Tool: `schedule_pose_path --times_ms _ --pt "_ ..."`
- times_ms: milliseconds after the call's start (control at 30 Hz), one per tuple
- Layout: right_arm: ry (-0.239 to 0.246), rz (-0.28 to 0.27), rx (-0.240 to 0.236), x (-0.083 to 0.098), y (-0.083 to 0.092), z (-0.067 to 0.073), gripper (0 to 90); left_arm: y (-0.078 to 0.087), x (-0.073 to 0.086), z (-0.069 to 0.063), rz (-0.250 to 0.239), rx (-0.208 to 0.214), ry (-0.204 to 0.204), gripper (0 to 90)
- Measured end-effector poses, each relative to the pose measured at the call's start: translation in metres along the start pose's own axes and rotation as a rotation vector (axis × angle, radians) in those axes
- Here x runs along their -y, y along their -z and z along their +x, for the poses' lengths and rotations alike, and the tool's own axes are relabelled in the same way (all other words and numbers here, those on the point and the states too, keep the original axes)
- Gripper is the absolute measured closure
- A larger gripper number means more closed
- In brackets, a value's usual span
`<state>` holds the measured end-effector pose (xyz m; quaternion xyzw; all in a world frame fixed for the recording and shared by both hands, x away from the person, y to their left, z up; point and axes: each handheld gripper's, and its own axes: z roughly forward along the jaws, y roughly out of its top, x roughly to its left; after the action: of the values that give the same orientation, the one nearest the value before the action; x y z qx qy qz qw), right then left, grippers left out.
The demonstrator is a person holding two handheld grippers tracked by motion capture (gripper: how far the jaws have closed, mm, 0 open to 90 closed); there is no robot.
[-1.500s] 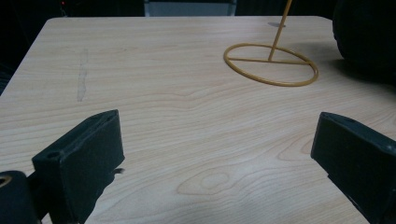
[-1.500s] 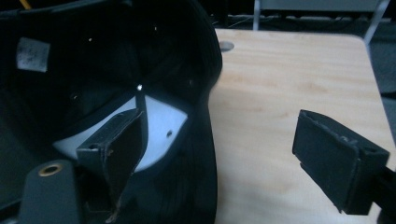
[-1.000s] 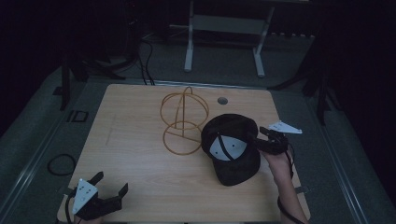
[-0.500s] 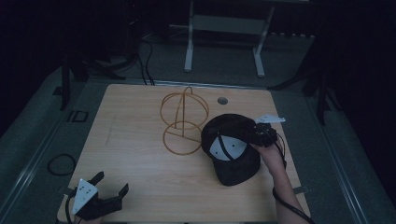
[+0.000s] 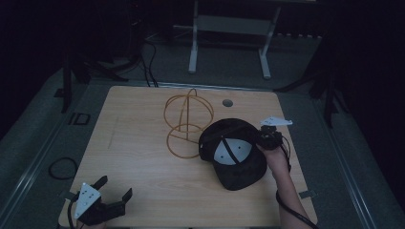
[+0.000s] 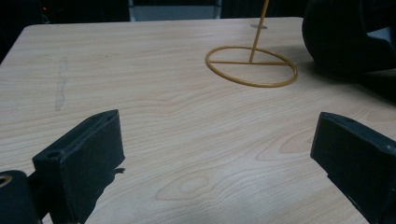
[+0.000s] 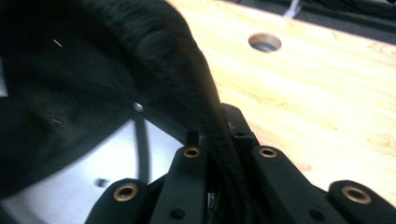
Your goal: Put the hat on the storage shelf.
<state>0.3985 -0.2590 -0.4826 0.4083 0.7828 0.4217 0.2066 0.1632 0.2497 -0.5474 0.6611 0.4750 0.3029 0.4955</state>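
A black cap (image 5: 239, 174) lies upside down on the wooden table (image 5: 138, 143), its pale lining facing up. My right gripper (image 5: 265, 139) sits at the cap's right edge. Its jaws have just been closing and now pinch the cap's rim (image 7: 205, 93) in the right gripper (image 7: 217, 149) view. A gold wire stand (image 5: 187, 117) rises just left of the cap. My left gripper (image 5: 115, 187) rests near the table's front left corner, open with nothing between its jaws. In the left gripper (image 6: 215, 154) view, the stand's base ring (image 6: 251, 66) and the cap (image 6: 345, 42) lie farther off.
A round hole (image 5: 228, 102) is cut in the table behind the cap, and it also appears as a hole (image 7: 265, 42) in the right gripper view. Beyond the table stands a metal frame (image 5: 229, 28) on the dark floor. Bare wood stretches across the left half.
My right gripper has slid left onto the cap's edge and closed on its rim. The left gripper has stayed where it was, still open.
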Motion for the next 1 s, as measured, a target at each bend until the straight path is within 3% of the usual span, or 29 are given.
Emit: schedule_pose_path --times_ms 233,400,533,567,600,633,800,1000 --pt "-0.037 -0.117 -0.035 -0.012 0.032 0.002 88.3 -0.001 0.0 -0.002 -0.002 0.003 -0.004 2.9" --pt "-0.035 -0.159 -0.033 -0.017 0.047 0.003 88.3 -0.002 -0.001 -0.009 -0.007 0.025 -0.001 2.9" --pt "-0.013 -0.17 -0.014 -0.024 0.059 0.004 88.3 -0.005 -0.003 -0.019 -0.009 0.066 0.018 2.9" --pt "-0.007 -0.181 -0.005 -0.027 0.065 0.004 88.3 -0.009 -0.005 -0.027 -0.005 0.096 0.003 2.9" --pt "-0.007 -0.181 -0.005 -0.027 0.065 0.004 88.3 -0.009 -0.005 -0.027 -0.005 0.096 0.003 2.9" --pt "-0.008 -0.194 -0.007 -0.03 0.071 0.003 88.3 -0.014 -0.007 -0.035 0.007 0.123 -0.025 3.9" --pt "0.007 -0.223 0.003 -0.035 0.087 0.008 88.2 -0.025 -0.011 -0.055 0.024 0.172 -0.066 7.2" --pt "0.007 -0.243 -0.007 -0.035 0.1 0.015 88.2 -0.038 -0.019 -0.07 0.049 0.236 -0.055 7.2"
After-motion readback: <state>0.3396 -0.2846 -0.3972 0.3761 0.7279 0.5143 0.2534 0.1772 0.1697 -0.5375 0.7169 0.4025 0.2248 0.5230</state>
